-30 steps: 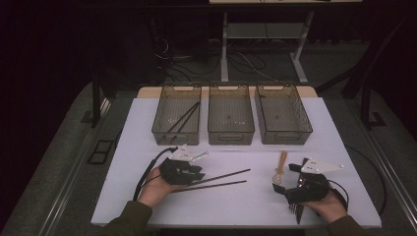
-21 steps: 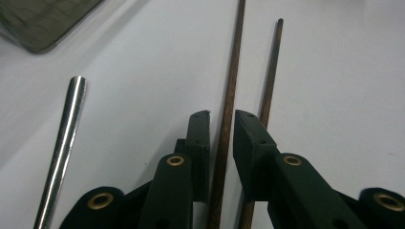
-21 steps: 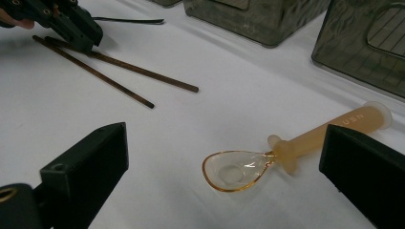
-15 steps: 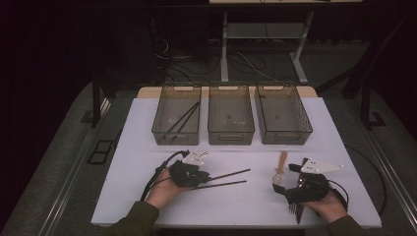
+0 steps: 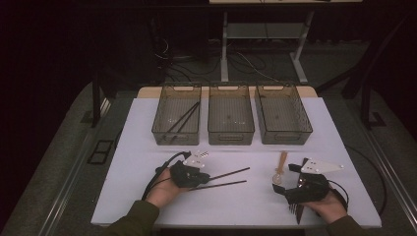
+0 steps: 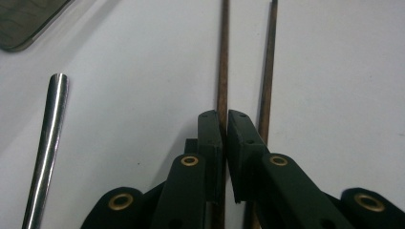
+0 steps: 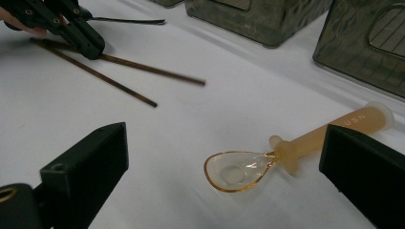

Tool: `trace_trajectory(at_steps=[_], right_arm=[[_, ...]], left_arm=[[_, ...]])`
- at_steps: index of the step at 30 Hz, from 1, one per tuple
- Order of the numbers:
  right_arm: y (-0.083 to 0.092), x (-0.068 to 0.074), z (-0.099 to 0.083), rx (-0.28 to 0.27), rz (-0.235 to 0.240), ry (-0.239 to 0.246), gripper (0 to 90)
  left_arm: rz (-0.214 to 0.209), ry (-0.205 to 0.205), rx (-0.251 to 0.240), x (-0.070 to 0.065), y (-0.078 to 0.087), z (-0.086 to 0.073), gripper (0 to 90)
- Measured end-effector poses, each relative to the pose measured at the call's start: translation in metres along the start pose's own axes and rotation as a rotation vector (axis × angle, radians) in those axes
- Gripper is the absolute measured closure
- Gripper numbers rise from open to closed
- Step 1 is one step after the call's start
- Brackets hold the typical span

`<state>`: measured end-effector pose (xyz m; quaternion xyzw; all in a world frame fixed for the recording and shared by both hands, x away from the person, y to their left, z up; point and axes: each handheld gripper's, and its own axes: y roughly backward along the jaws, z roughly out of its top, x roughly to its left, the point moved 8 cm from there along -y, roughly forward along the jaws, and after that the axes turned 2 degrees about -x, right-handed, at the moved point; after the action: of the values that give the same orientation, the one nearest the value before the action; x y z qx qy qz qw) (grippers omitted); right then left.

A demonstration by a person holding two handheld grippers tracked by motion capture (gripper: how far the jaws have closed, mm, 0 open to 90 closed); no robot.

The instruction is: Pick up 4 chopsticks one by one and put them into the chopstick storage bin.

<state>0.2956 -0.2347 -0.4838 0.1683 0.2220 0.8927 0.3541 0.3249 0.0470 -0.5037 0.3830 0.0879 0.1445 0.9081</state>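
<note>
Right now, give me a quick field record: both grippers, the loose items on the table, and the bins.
left gripper: jaws just closed on one chopstick
second chopstick: flat on the table beside it
right gripper: open, above amber spoon
metal utensil handle: beside left gripper
bins: three in a row; left bin holds dark sticks

Two thin dark brown chopsticks [image 5: 222,180] lie nearly parallel (apparently slightly splayed) flat on the white table [image 5: 147,137].
</note>
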Motion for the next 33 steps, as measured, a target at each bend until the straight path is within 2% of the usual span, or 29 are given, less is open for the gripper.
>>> trace_trajectory(at_steps=[4, 9, 12, 24, 33], right_arm=[[0.0, 0.0, 0.0, 0.001, 0.0, -0.001, 2.5], [0.0, 0.0, 0.0, 0.003, 0.001, -0.001, 2.5], [0.0, 0.0, 0.0, 0.0, 0.001, -0.002, 2.5], [0.0, 0.0, 0.0, -0.001, 0.003, 0.0, 2.4], [-0.003, -0.007, 0.004, -0.007, -0.008, 0.011, 2.4]], left_arm=[[0.01, -0.008, 0.005, 0.003, 0.001, 0.0, 85.2], [0.019, 0.008, -0.007, 0.006, 0.005, 0.001, 85.2], [0.021, 0.033, -0.033, 0.007, 0.011, 0.004, 85.2], [0.024, 0.081, -0.049, 0.009, 0.032, 0.002, 85.0], [0.017, 0.109, -0.06, 0.01, 0.043, 0.001, 85.0]])
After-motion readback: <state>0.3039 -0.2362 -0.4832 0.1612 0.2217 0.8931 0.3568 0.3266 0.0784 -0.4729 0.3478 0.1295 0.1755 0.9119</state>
